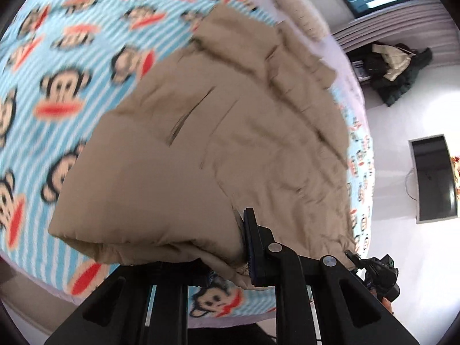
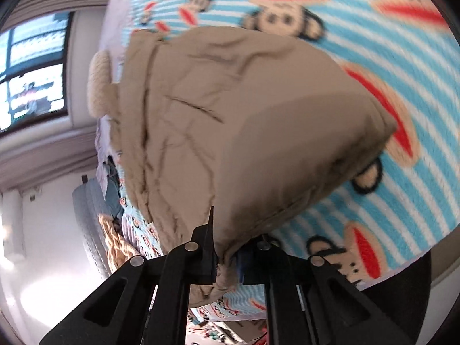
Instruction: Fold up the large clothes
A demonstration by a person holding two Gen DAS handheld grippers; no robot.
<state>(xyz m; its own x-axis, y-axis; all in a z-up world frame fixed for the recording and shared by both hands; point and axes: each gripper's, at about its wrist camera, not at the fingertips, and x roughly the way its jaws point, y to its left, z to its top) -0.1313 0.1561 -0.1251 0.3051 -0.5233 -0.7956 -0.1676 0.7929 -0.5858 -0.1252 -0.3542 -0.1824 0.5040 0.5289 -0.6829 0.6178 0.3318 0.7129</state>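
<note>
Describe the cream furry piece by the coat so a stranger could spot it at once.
Find the bed with the blue-striped monkey blanket. On it lies a tan padded coat; at its far end sits the cream fur trim, pale and fuzzy where the coat is smooth.

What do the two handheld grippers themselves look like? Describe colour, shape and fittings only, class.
Both the left gripper and right gripper are matte black, built from angular linkage bars with slotted cut-outs and round silver pivot pins. Their flat fingers carry dark blue pads. No cables or sleeves are clearly visible.
</note>
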